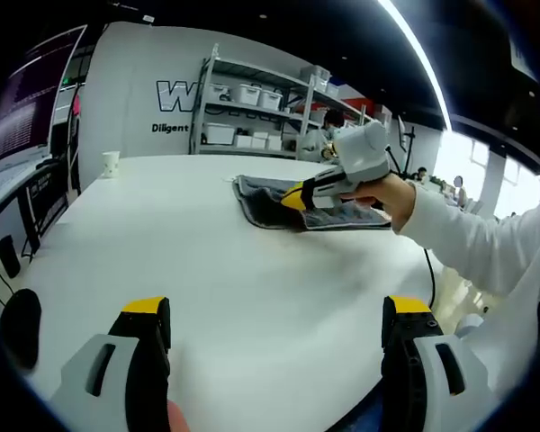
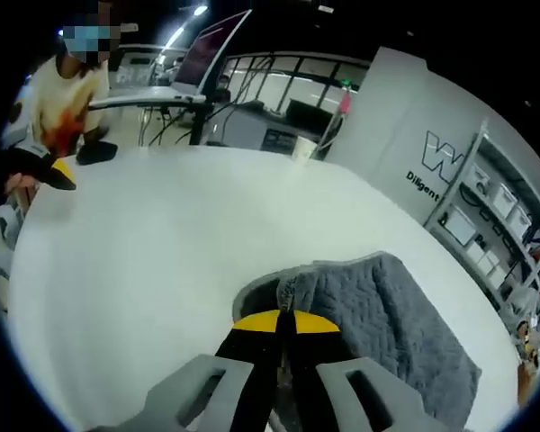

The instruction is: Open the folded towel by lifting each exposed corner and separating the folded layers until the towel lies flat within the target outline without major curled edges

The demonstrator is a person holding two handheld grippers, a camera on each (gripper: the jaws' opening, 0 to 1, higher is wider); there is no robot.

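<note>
**benchrat:** Right gripper view has the right gripper [image 2: 283,326] with its yellow-tipped jaws pressed together right at the near edge of the grey quilted towel [image 2: 391,315]. Looks to me like it's pinching a corner of the top layer, but the tips cover the contact, so I can't swear there's cloth between them.

**foldy_mc:** Left gripper view backs that up from across the white table [image 1: 207,270]. The towel [image 1: 263,200] sits folded toward the far side, and the right gripper [image 1: 299,199] is down on its near part with the person's hand [image 1: 387,193] behind it. Left gripper [image 1: 276,317] has its jaws spread wide, nothing in them, hanging over bare table well short of the towel.

**benchrat:** So this is the corner-lift step. My tip: take only the top layer, raise it just enough to clear the one below, then carry it away from the fold line, not straight up.

**foldy_mc:** Agreed, and I'd bring the idle left one in to pin the lower layer near the fold, or the whole stack probably slides on that smooth top. Can't spot any target outline, so placement's a guess for now.

**benchrat:** Go slow at the end so the edge doesn't curl under.
</note>
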